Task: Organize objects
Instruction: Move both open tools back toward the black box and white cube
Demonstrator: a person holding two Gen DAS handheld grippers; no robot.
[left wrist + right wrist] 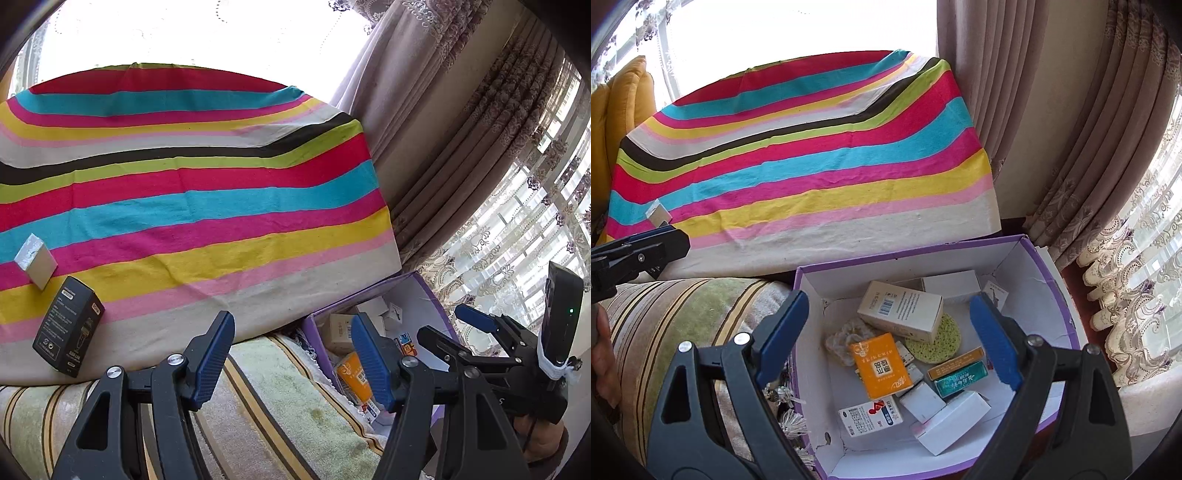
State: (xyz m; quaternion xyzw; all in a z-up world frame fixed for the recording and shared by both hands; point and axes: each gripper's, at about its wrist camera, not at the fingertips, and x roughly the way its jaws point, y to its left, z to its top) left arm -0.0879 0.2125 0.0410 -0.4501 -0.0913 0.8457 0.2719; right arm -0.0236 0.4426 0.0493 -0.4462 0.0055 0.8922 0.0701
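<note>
A black box (68, 326) and a small silver box (36, 260) stand on the striped cloth (207, 206) at the left. My left gripper (291, 360) is open and empty, below and right of them, over the cloth's near edge. A purple box (1052, 280) with a white inside holds several small packages, among them an orange box (881, 365), a green box (960, 380) and a white carton (899, 308). My right gripper (886, 339) is open and empty, above that box. The silver box also shows in the right wrist view (658, 215). The purple box shows in the left wrist view (432, 295).
A striped green and beige cushion (683, 314) lies left of the purple box. Curtains (1052, 129) hang at the right, with lace ones (1137, 295) nearer the window. A yellow cushion (624, 96) sits at the far left. The right gripper shows in the left wrist view (476, 325).
</note>
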